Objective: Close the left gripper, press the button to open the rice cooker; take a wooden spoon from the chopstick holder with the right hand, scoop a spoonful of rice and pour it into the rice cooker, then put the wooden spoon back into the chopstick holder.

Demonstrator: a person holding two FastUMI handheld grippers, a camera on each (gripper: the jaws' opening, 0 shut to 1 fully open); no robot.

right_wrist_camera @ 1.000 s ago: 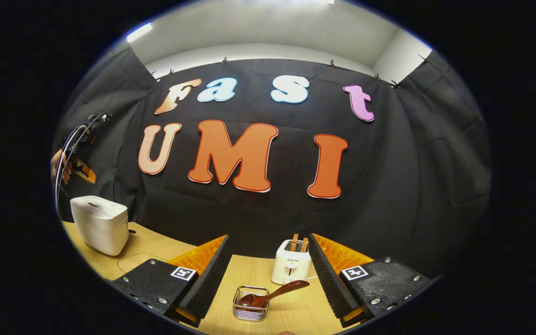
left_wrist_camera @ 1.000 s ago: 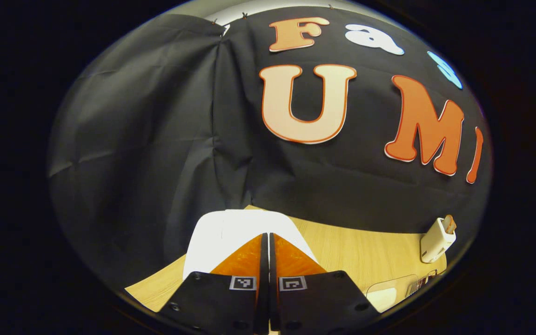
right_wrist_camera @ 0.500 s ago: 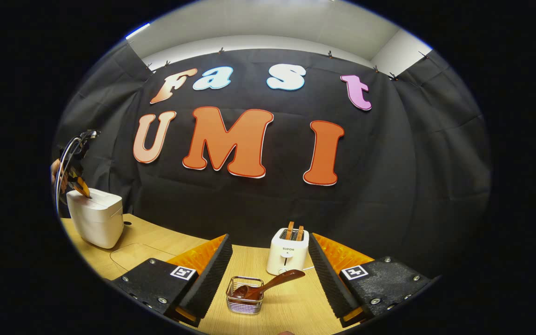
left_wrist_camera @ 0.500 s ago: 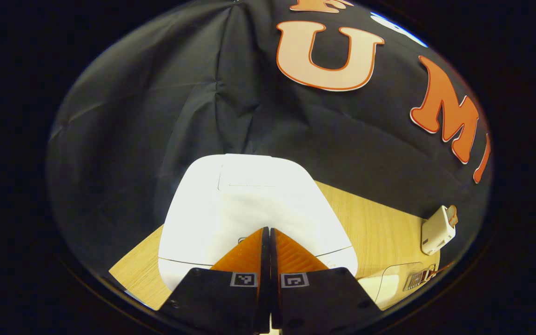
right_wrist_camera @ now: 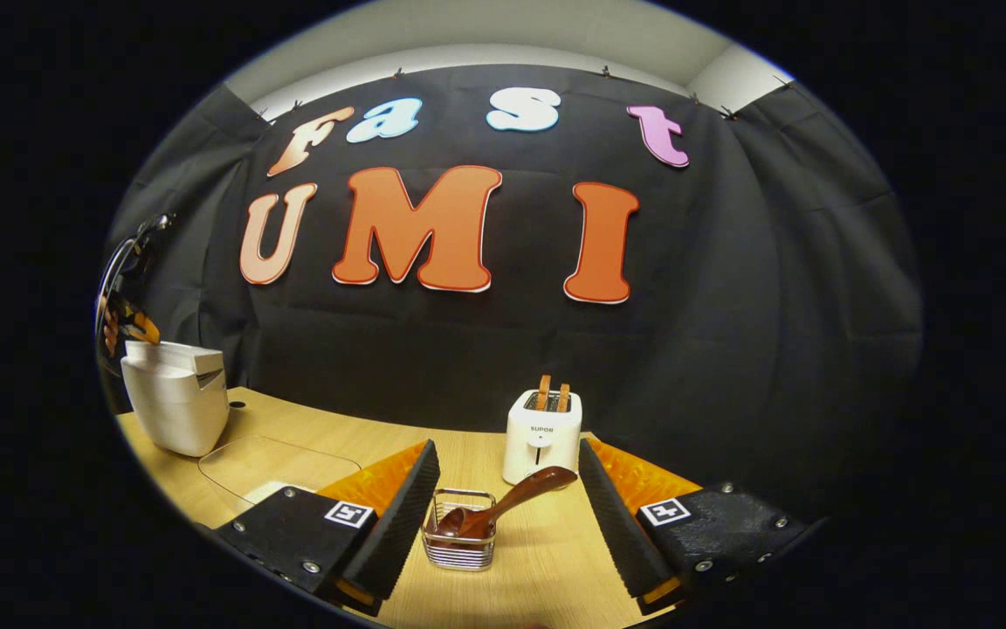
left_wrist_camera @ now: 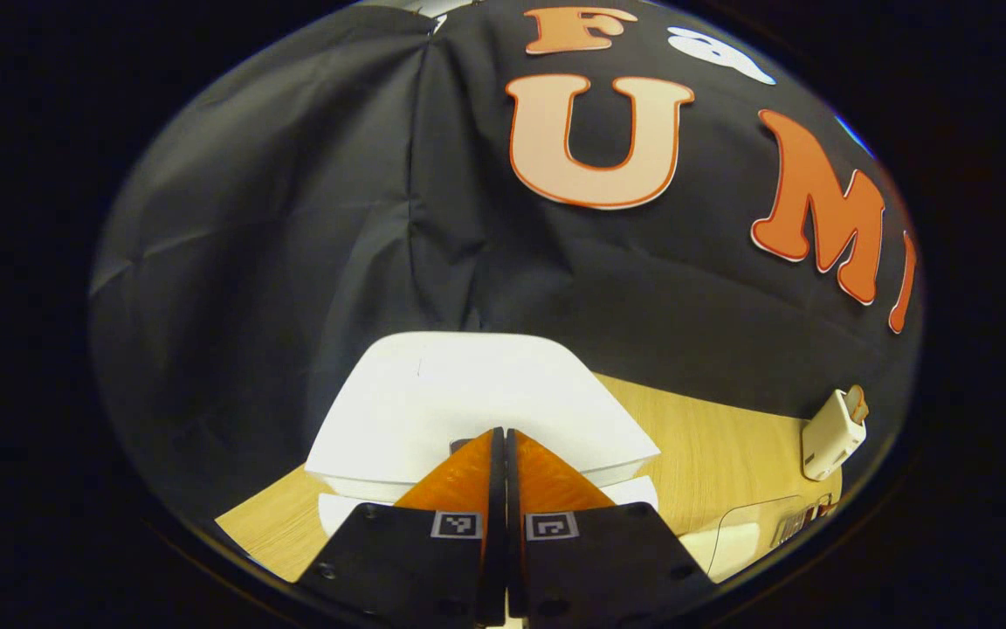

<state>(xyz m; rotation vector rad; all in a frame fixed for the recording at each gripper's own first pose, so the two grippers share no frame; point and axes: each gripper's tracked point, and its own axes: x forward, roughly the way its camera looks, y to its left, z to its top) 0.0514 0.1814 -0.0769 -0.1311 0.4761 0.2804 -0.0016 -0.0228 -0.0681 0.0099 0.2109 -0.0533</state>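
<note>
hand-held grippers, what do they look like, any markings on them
Each hand-held gripper, left and right, has two wedge-shaped fingers on black blocks fastened with screws. Each block carries a small square black-and-white tag. The right one's inner finger faces are ribbed.

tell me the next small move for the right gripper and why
Probably ease the open right gripper forward and down onto the wooden spoon handle. The rice cooker lid already stands ajar, and the spoon rests untouched in the chopstick holder, its handle leaning up between the fingers.
</note>
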